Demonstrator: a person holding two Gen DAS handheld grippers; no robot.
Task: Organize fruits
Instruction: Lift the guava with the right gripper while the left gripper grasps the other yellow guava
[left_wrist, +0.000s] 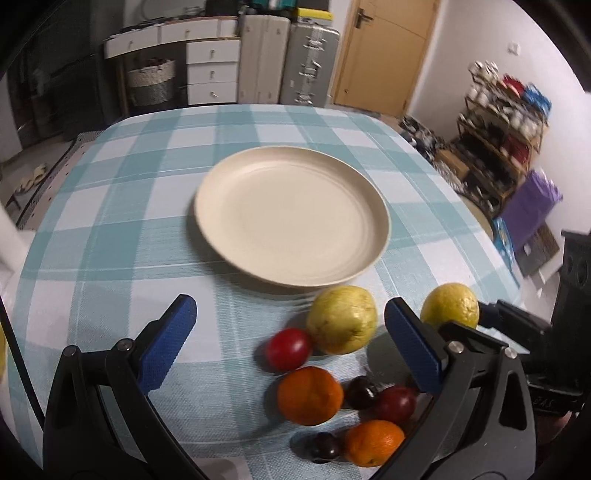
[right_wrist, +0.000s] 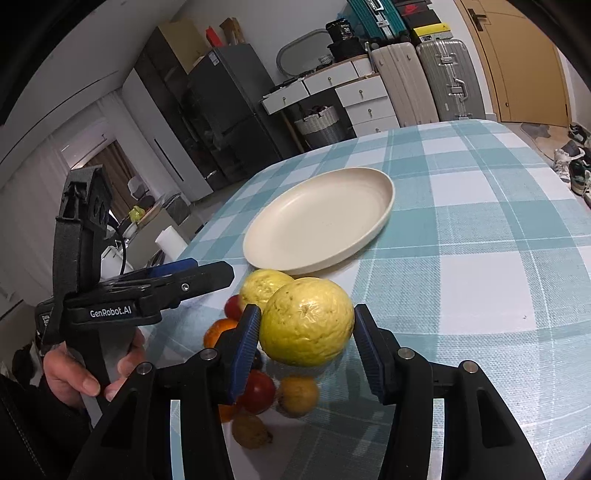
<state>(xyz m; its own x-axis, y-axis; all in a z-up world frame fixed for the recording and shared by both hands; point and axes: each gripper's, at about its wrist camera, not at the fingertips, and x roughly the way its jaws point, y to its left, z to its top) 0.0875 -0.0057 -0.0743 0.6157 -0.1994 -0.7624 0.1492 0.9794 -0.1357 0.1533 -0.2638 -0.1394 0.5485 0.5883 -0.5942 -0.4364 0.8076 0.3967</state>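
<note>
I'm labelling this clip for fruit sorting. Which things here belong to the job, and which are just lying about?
Part of the job:
- plate
- two yellow guavas
- oranges
- red tomato
- dark plums
- right tongs, around one guava
- left tongs

Just lying about:
- suitcases
- drawers
- basket
- fridge

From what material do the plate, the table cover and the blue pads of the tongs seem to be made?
Plate: matte cream, perhaps ceramic or plastic; smooth, faint rings, no gloss. Table cover: woven cloth, since the threads show in the teal check. Blue pads on the right tongs: probably ribbed rubber or plastic, dull with fine grooves.
</note>
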